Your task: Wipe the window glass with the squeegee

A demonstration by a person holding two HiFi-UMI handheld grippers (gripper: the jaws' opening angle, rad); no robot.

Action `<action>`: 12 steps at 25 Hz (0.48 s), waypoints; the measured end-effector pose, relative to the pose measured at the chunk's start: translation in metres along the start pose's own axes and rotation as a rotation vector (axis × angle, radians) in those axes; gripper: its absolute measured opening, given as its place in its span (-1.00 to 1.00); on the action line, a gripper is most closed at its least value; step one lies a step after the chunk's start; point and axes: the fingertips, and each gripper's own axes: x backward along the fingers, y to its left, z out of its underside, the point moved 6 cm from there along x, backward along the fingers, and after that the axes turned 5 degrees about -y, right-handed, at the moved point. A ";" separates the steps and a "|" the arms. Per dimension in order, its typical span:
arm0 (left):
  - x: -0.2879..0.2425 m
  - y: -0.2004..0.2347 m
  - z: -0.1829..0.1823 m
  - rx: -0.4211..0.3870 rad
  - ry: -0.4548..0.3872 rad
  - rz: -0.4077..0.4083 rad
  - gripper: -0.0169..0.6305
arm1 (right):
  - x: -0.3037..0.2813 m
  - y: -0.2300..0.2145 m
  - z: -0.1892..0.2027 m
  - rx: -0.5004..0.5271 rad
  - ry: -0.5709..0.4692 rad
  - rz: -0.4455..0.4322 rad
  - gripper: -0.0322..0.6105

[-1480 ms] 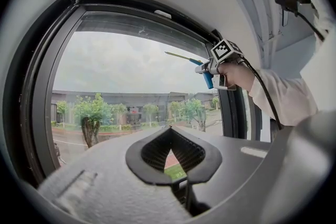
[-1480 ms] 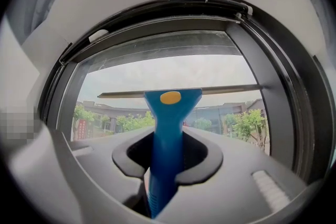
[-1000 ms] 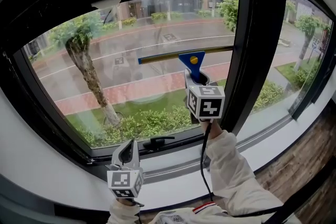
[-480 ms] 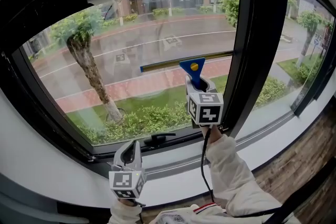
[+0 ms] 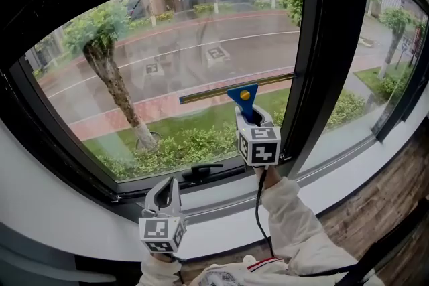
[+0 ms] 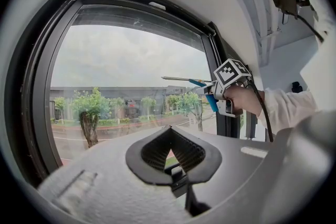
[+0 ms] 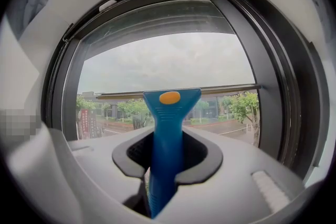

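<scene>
The squeegee (image 5: 242, 98) has a blue handle with an orange dot and a long thin blade lying across the lower part of the window glass (image 5: 167, 63). My right gripper (image 5: 253, 118) is shut on the handle just below the blade. In the right gripper view the handle (image 7: 167, 134) stands upright between the jaws, with the blade (image 7: 226, 89) level against the glass. My left gripper (image 5: 166, 194) hangs low by the sill, shut and holding nothing. The left gripper view shows its pads (image 6: 152, 152) meeting at the tips, and the squeegee (image 6: 197, 82) off to the right.
A thick black mullion (image 5: 328, 57) bounds the pane just right of the blade's end. A black window handle (image 5: 201, 174) sits on the bottom frame. Below it runs the white sill (image 5: 221, 211). Wooden flooring (image 5: 382, 204) shows at the lower right.
The right gripper has drawn the squeegee down the glass, from the road's level to the grass strip. The left gripper has stayed by the sill.
</scene>
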 end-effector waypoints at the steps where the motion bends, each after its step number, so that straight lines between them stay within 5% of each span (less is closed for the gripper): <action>1: 0.000 -0.001 0.000 0.000 0.001 0.001 -0.95 | 0.001 0.000 0.004 -0.001 0.008 -0.001 -0.58; 12: -0.002 -0.006 0.006 -0.002 0.017 0.007 -0.95 | 0.005 0.000 0.042 -0.002 0.071 0.004 -0.58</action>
